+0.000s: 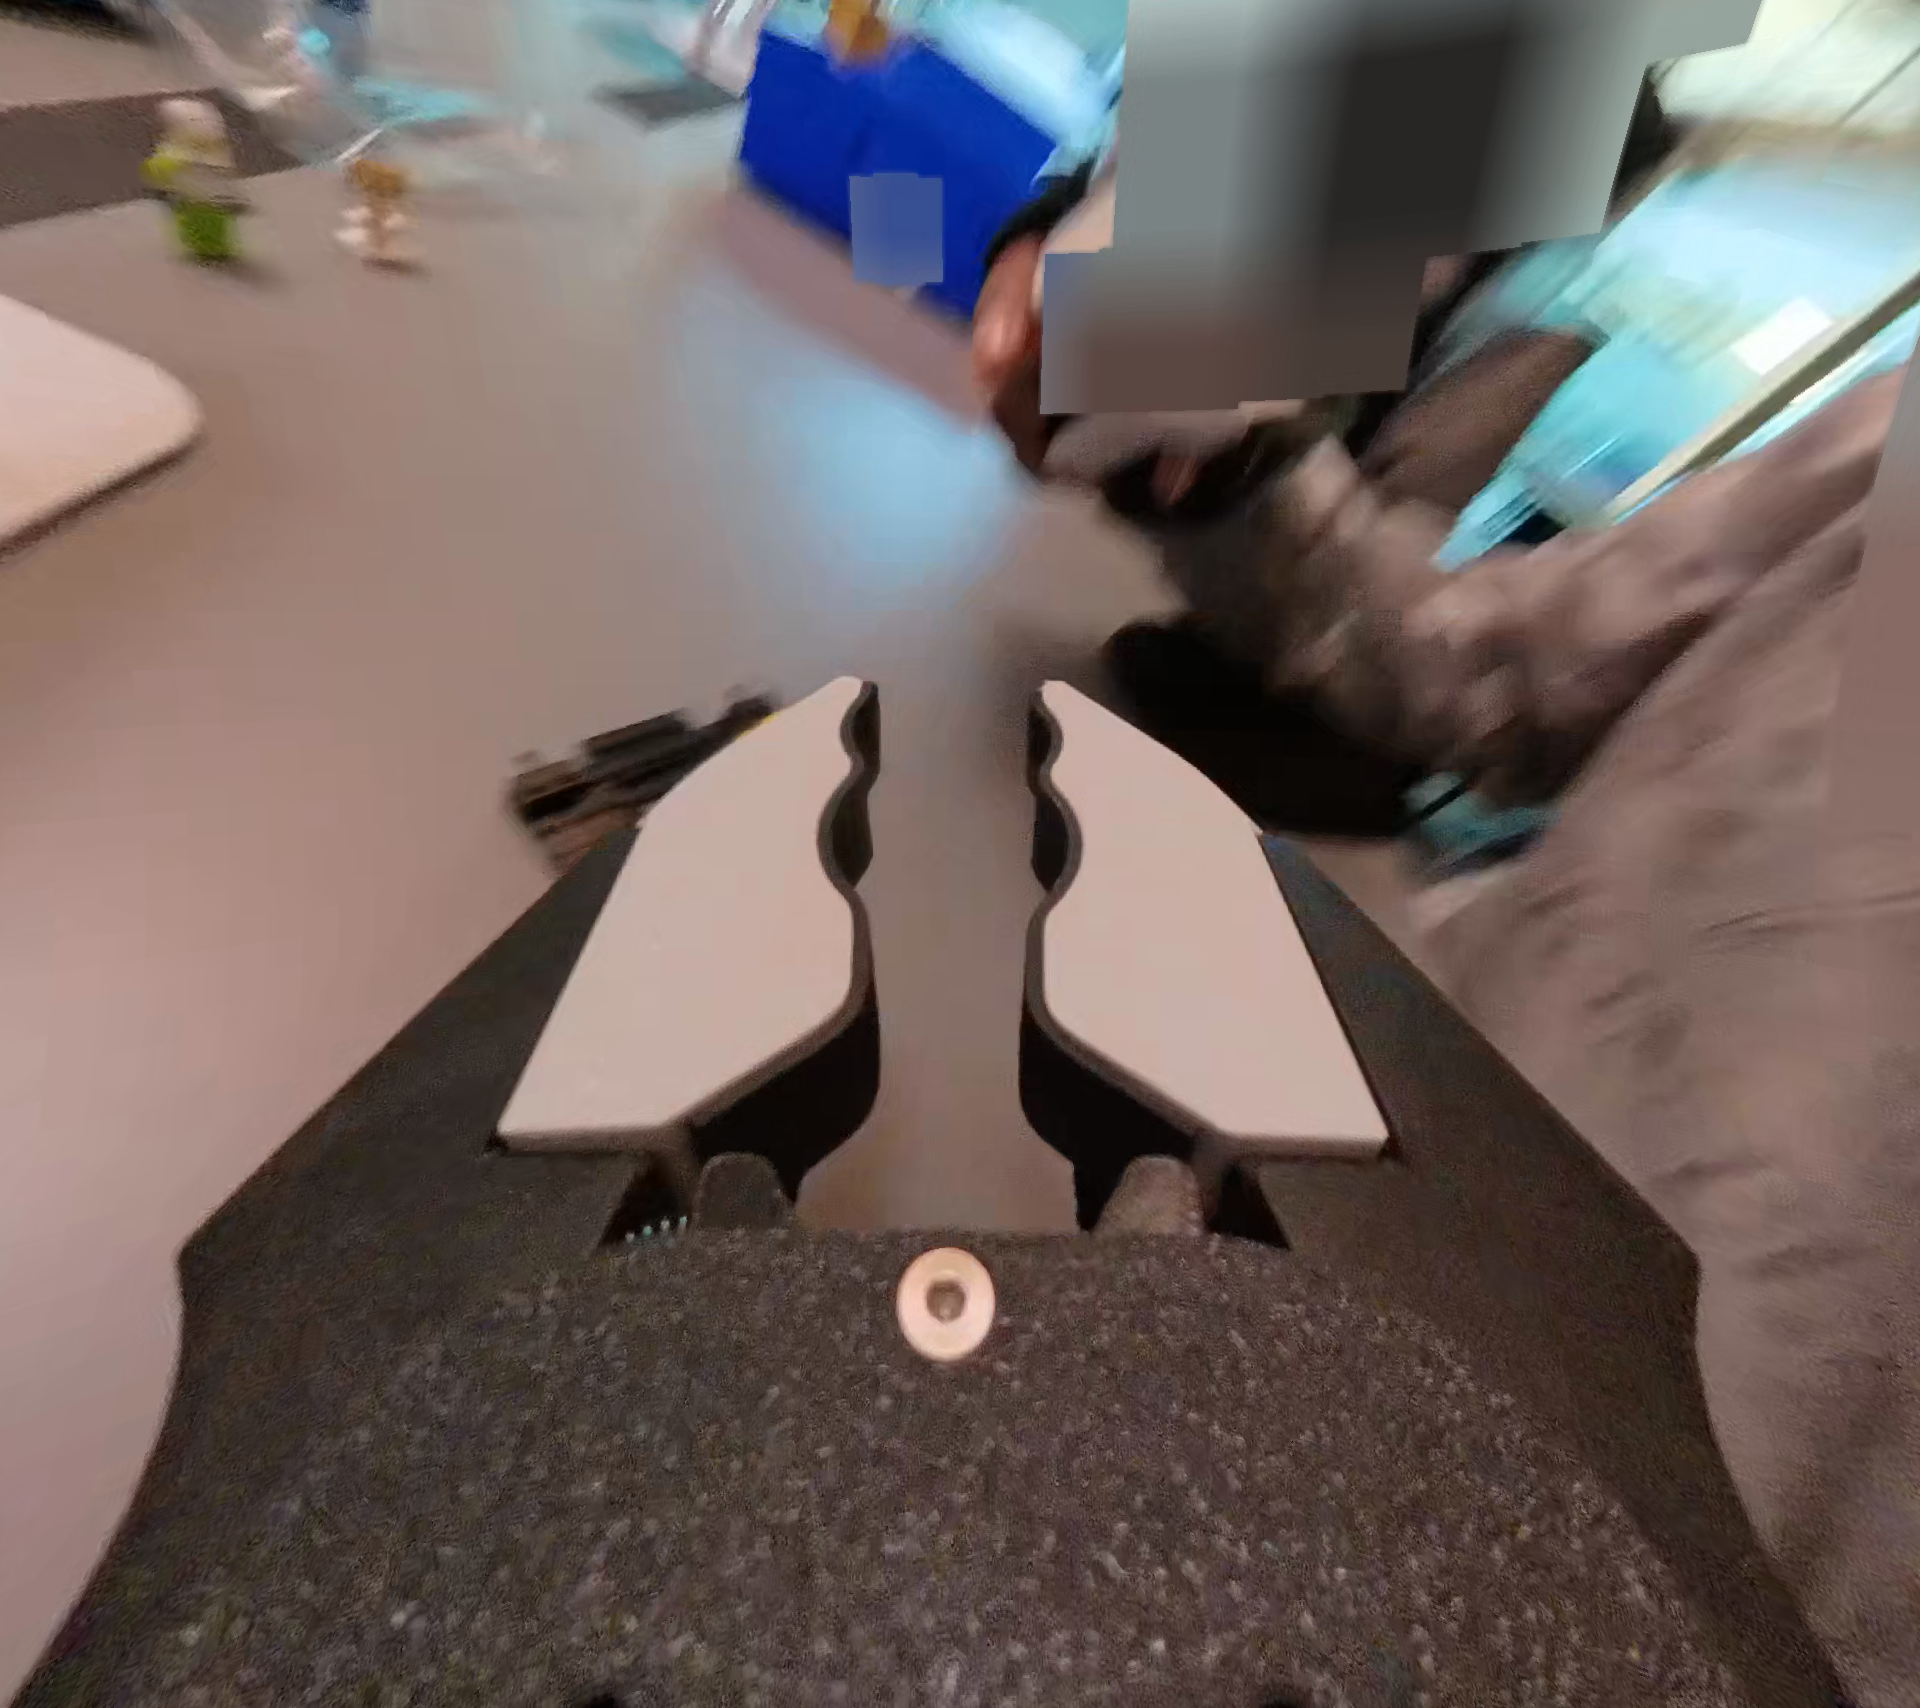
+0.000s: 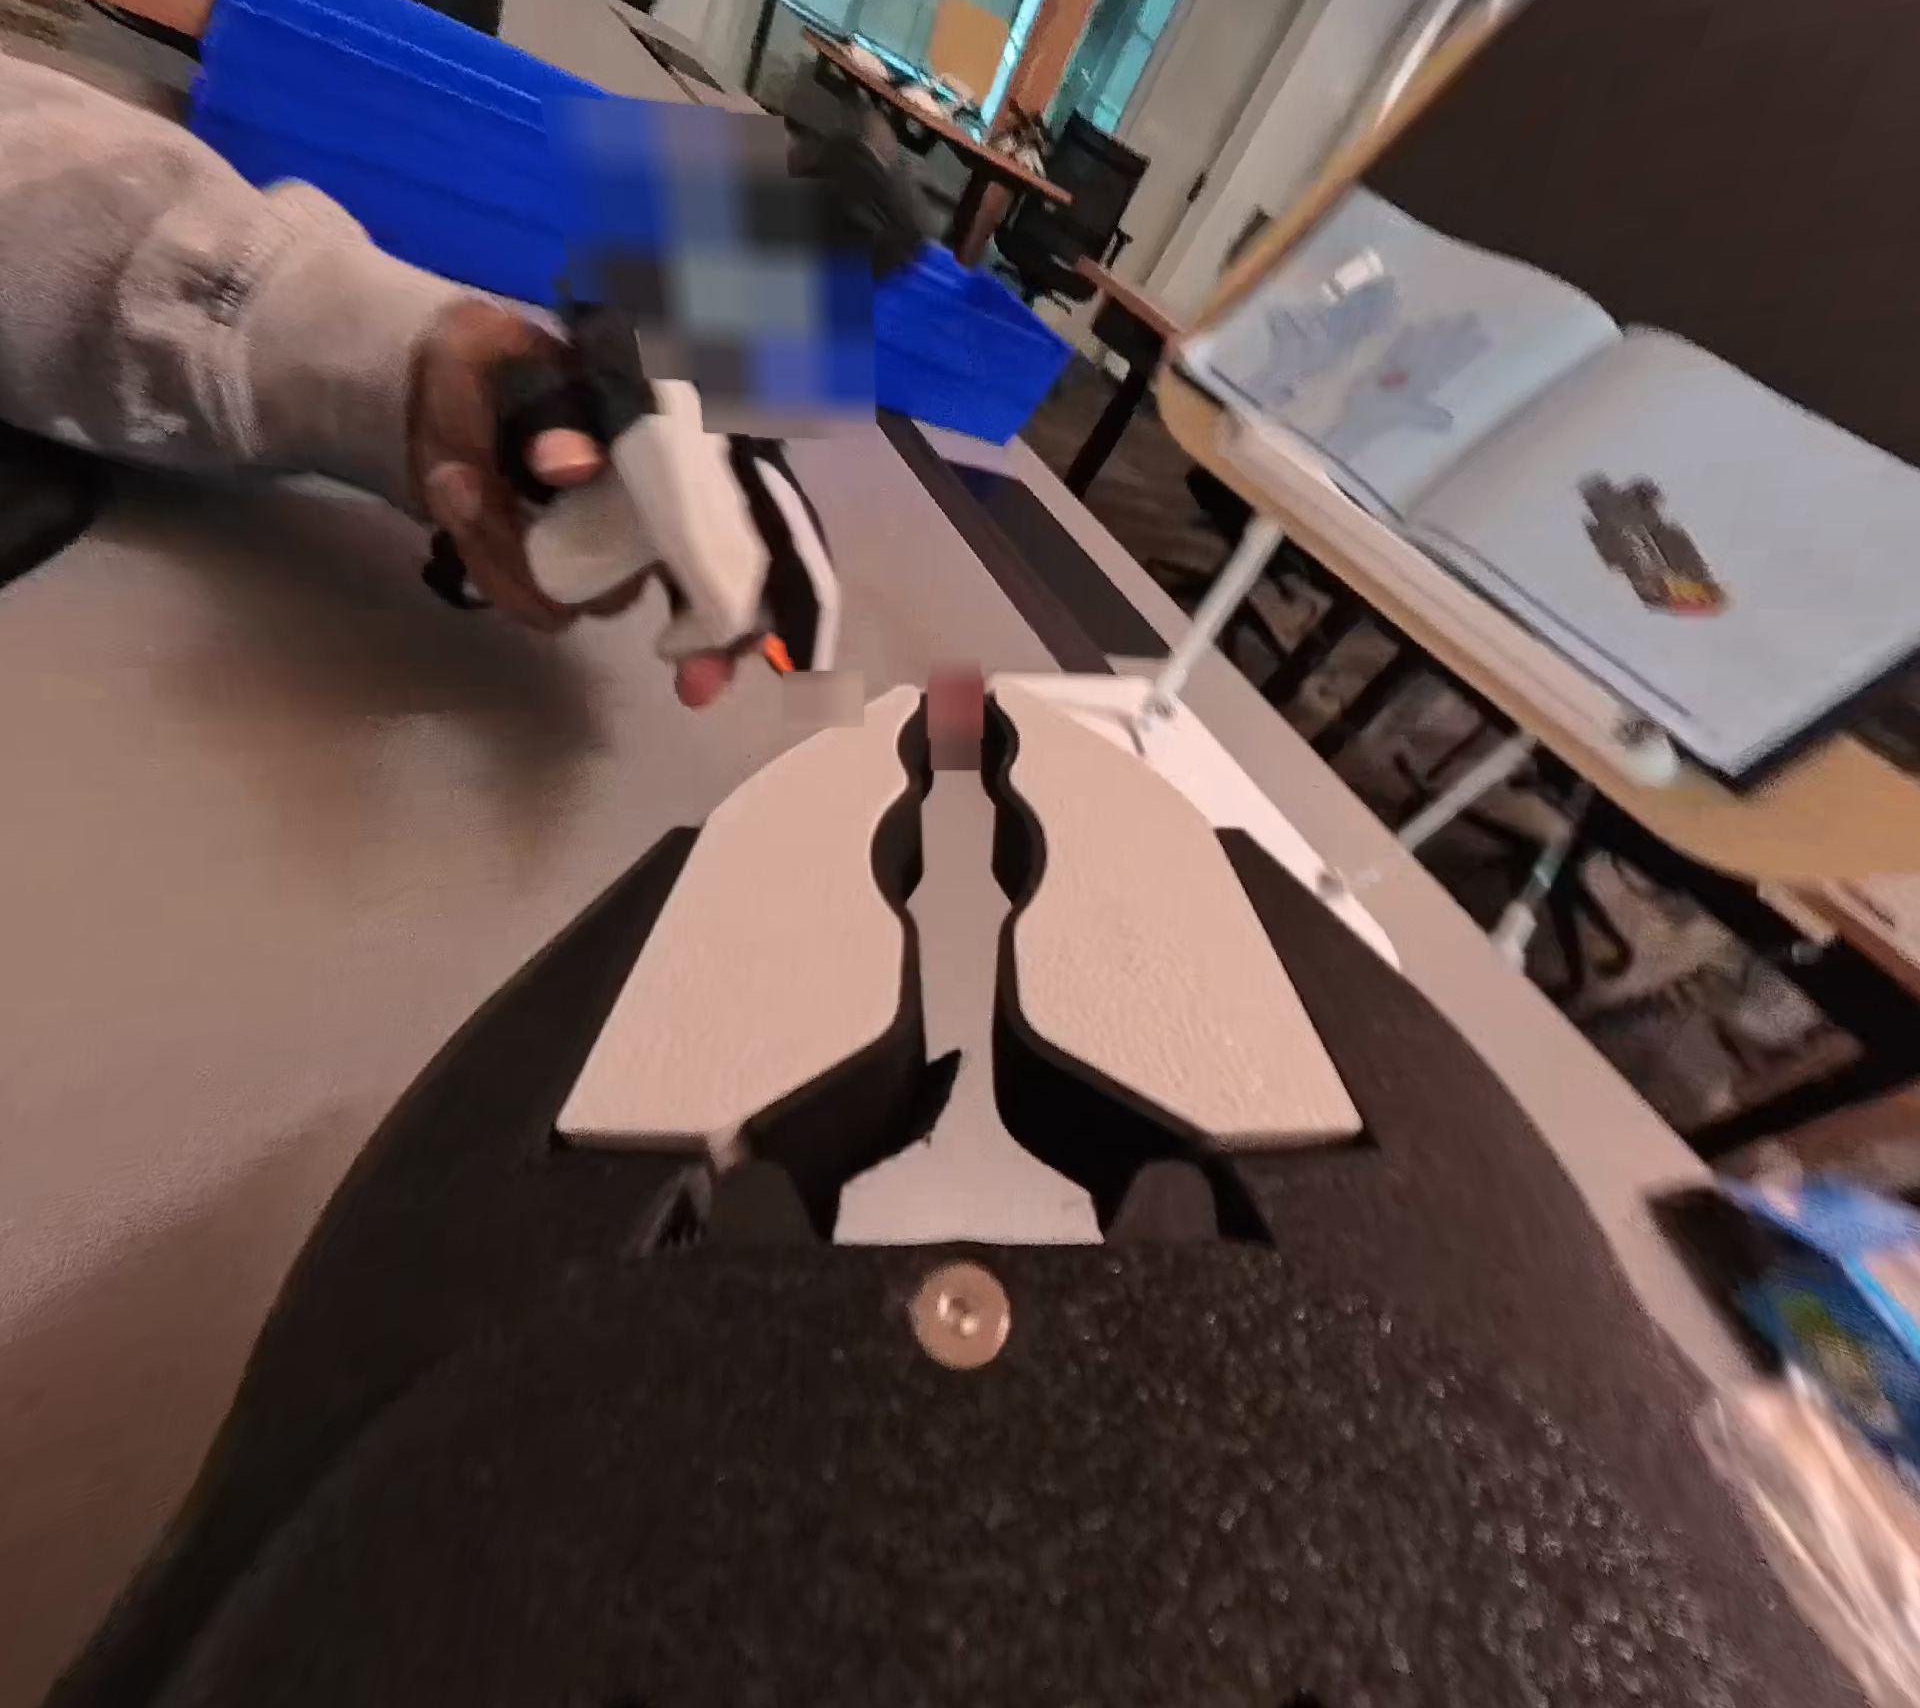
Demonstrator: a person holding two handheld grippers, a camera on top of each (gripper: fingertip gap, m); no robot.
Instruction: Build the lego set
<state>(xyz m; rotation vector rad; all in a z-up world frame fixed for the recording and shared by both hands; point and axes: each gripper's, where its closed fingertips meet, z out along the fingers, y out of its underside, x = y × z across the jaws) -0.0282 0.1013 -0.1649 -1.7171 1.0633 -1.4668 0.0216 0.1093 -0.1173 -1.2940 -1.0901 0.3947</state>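
Nearest in the left wrist view, the left claw [image 1: 951, 702] is spread, with bare grey worktop [image 1: 416, 619] showing between its fingers and nothing held. Just beyond its left fingertip lies a small dark cluster of lego pieces [image 1: 634, 770], blurred by motion. Further from that claw, toward the far left, stand 2 small figures: a green one [image 1: 197, 188] and a tan one [image 1: 376, 204], with clear plastic bags [image 1: 312, 58] behind them. A blue bin [image 1: 883, 120] sits past those, well apart from the claw.

In the right wrist view, the right claw [image 2: 958, 708] has its fingers close together but with a narrow gap; a mosaic patch covers the tips, so I cannot tell whether it pinches a small piece. Beyond it to the left, a hand [image 2: 488, 463] holds the other tool. To the right of this claw, an open instruction booklet [image 2: 1558, 453] rests on a stand.

Risk, as I judge it: both views are smeared by fast motion, so a sweep of the left claw could scatter the dark cluster or knock over the 2 figures. If the right claw does carry a piece, a light hold could drop it.

No brand or writing can be read; the booklet shows only pictures
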